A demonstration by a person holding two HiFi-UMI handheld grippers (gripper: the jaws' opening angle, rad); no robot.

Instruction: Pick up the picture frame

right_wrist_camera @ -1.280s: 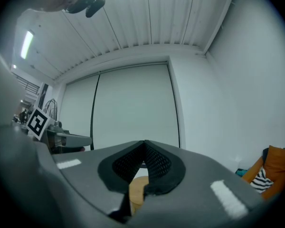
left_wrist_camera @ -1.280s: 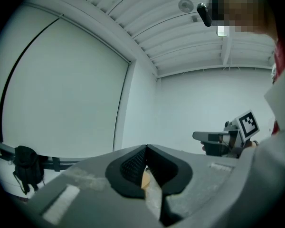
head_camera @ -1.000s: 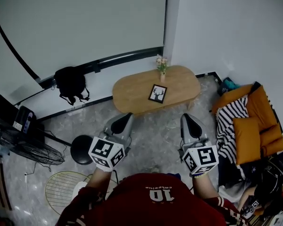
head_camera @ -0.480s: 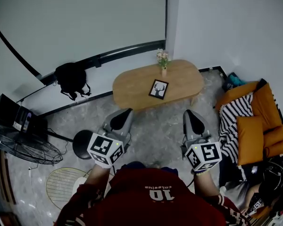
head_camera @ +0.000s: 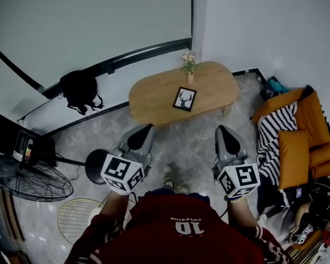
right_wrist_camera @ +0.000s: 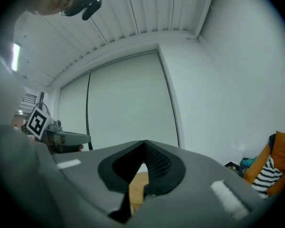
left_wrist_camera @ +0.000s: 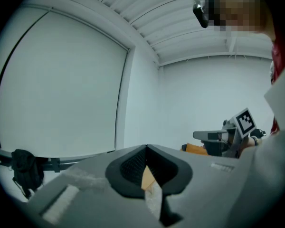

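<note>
— While the person stands on the grey floor [head_camera: 192,147] short of the oval wooden surface [head_camera: 151,100], the picture frame [head_camera: 184,99] lies flat near its middle, deer print facing up, clear of both claws.

— And the left claw [head_camera: 145,130]?

— Held out roughly level over the floor, well apart from the frame. Its own view shows the tips pressed together with nothing between them. Just a sliver of wood shows through the gap lower down.

— Right claw [head_camera: 224,131], same story?

— Same story! Jaws together, nothing gripped, aimed toward the surface's near edge, marker cube [head_camera: 239,181] turned up to the head camera. The two claws ride side by side, bare floor between them.

— What else sits on that surface?

— A small vase of flowers [head_camera: 190,67] at the far edge, just behind the frame and apart from it.

— Take us round the room.

— On the left, a black backpack [head_camera: 80,89] slumps against the wall, a round black stool [head_camera: 94,166] stands just beside the left claw, and a fan [head_camera: 30,183] shows its wire cage further out. Over on the right there's a seat with orange cushions [head_camera: 294,153] and a striped throw [head_camera: 270,142], well away from the frame.
</note>
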